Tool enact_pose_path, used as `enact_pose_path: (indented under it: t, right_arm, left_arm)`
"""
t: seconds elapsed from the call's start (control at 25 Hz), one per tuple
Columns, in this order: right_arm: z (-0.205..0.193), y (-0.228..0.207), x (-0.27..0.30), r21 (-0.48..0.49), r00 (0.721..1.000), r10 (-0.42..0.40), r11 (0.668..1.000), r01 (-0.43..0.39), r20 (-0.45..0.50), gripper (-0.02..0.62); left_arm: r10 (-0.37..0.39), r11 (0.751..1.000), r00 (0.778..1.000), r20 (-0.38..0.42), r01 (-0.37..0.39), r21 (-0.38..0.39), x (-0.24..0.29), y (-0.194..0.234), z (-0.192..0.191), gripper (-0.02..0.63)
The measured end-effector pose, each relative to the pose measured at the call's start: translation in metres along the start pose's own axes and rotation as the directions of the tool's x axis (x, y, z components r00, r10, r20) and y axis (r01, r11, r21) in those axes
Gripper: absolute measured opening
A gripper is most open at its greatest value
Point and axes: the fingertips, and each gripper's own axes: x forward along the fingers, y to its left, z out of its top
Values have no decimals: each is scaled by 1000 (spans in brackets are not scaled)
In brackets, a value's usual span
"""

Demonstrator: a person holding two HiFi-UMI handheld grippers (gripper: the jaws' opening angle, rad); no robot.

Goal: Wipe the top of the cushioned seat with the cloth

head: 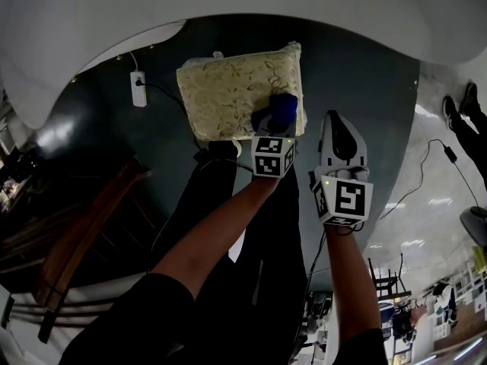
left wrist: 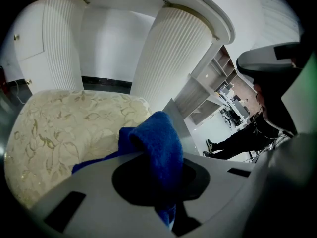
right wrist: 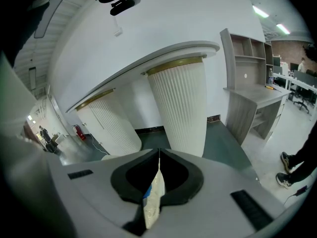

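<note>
Blue cloth [head: 278,111], bunched, clamped between the closed jaws of the left gripper [head: 274,131] and lying on the cream, leaf-patterned cushioned seat [head: 228,90], at the corner nearest the right gripper [head: 338,131]. That gripper's jaws are pressed together, holding nothing, just beside the seat over the dark floor [head: 365,67].

The top of the cushioned seat [head: 225,91] lies bare left of the cloth [head: 278,111]. Two white fluted columns [left wrist: 171,53] stand just behind it, and a power strip [head: 138,88] lies on the floor nearby.
</note>
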Motion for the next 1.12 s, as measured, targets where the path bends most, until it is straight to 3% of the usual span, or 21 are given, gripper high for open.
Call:
enact_pose_path:
  t: [0.24, 0.48, 0.6, 0.92, 1.12]
  right_arm:
    - [-9, -3, -5, 9, 1000, -6, 1000, 6, -6, 38]
    - [-10, -10, -13, 23, 1000, -14, 1000, 14, -8, 38]
    - [-11, -16, -15, 23, 999, -29, 999, 30, -14, 38]
    - [9, -6, -29, 23, 999, -47, 999, 46, 26, 38]
    - [40, 22, -52, 20, 997, -50, 999, 49, 59, 38]
  left_arm:
    - [-34, 999, 999, -7, 34, 16, 10, -18, -3, 50]
    - [-145, 989, 989, -31, 146, 27, 21, -41, -6, 49]
    - [-184, 983, 983, 5, 184, 2, 16, -47, 4, 49]
    - [-289, 957, 953, 94, 290, 2, -40, -76, 35, 49]
    - [-346, 937, 926, 148, 332, 113, -109, -83, 78, 49]
